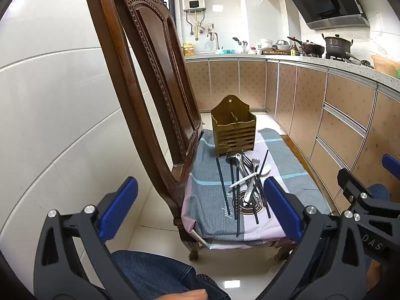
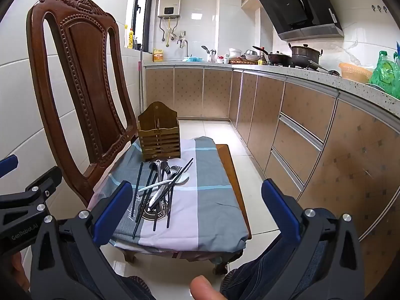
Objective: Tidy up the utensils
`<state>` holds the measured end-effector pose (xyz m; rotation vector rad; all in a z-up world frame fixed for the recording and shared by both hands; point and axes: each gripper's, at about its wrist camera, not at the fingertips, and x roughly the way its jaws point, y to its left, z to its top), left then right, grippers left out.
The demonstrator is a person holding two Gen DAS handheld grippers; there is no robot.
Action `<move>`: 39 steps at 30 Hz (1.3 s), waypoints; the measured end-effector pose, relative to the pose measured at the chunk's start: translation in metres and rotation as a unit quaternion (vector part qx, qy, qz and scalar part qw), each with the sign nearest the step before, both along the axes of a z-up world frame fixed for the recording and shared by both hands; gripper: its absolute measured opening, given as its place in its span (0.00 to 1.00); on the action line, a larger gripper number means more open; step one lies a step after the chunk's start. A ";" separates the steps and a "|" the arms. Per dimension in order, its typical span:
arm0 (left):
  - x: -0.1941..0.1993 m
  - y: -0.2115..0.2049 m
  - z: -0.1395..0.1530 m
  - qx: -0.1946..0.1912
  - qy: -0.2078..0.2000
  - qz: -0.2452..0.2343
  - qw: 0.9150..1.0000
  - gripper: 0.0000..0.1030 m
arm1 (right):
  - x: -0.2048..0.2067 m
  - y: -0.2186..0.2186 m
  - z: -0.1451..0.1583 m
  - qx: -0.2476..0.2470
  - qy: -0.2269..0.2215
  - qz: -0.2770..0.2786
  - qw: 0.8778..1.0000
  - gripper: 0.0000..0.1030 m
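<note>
1. Left gripper (image 1: 200, 212) and right gripper (image 2: 197, 215): both spread wide, empty, short of the chair (image 2: 75, 75).
2. Holder (image 2: 158, 137): upright on the seat cloth (image 2: 215, 200).
3. Utensils (image 2: 162, 187): tangled pile just before the holder; light, stiff, likely slippery. Pinch one handle mid-length.

The chair (image 2: 82, 80) is dark carved wood with a glossy varnish. A matt woven cloth (image 2: 207, 200) covers its seat. The slatted holder (image 2: 158, 137) looks like pale matt wood. Spoons and forks (image 2: 162, 182) are shiny metal; the chopsticks (image 2: 146, 192) are dark and smooth. Floor tiles (image 2: 220, 135) gleam.
</note>
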<state>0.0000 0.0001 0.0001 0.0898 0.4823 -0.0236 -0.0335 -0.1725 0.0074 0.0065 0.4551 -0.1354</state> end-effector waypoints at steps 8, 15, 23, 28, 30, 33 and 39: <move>0.000 0.000 0.000 0.000 0.000 0.000 1.000 0.96 | 0.000 0.001 0.000 0.000 0.001 0.000 1.000 0.98; 0.001 0.000 -0.001 -0.001 0.001 0.000 1.000 0.96 | 0.000 0.000 0.000 0.000 0.001 0.000 1.000 0.98; 0.000 0.000 0.000 -0.001 0.000 -0.001 1.000 0.96 | 0.001 -0.001 0.002 0.001 0.001 0.000 1.000 0.98; 0.000 0.000 0.000 -0.002 -0.001 -0.001 1.000 0.96 | 0.001 -0.003 0.003 0.000 -0.001 0.000 1.000 0.98; 0.000 0.000 0.000 -0.001 0.000 0.000 1.000 0.96 | 0.000 0.002 0.001 -0.001 -0.001 0.000 1.000 0.98; 0.000 0.000 0.000 -0.001 0.000 0.000 1.000 0.96 | 0.000 0.001 0.001 0.000 -0.002 0.000 1.000 0.98; 0.000 0.000 0.000 -0.002 0.000 0.000 1.000 0.96 | 0.000 0.001 0.002 0.000 -0.001 0.000 1.000 0.98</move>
